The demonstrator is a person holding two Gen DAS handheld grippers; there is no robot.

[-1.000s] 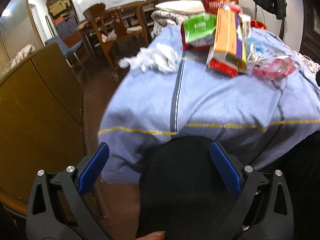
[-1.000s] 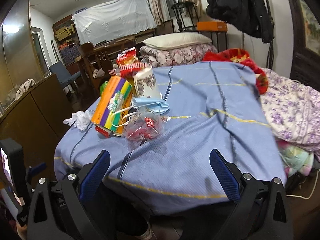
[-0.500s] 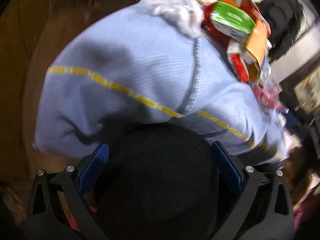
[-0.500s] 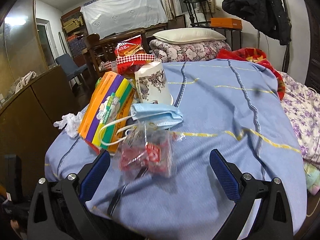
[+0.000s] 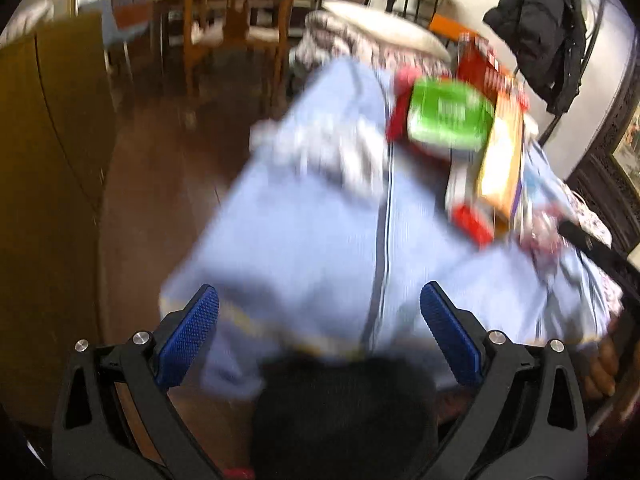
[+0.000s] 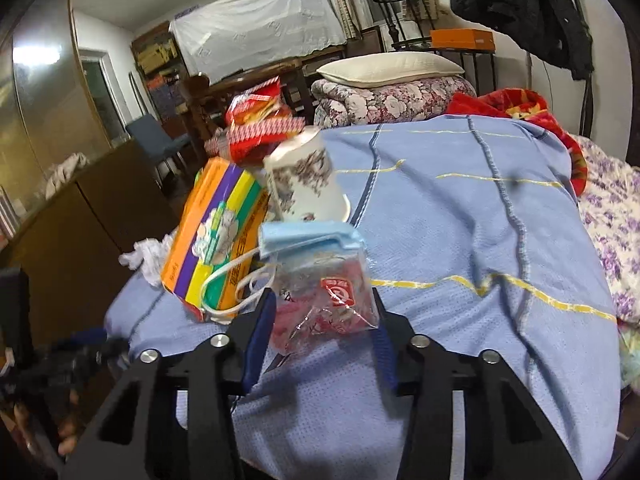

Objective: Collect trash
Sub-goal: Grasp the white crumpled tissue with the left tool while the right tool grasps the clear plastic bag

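The right gripper (image 6: 322, 330) pointed downward, its jaws just having been closing with a clear wrapper (image 6: 324, 304) between them; the left gripper (image 5: 318, 330) stood wide open.

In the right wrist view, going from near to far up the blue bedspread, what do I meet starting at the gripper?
right gripper → clear plastic bag between its jaws → blue face mask → paper cup → red snack bag → white pillow.

Black gripper (image 6: 322, 318) frame, blue textured pads (image 5: 187, 334), silver screws (image 5: 141, 336).
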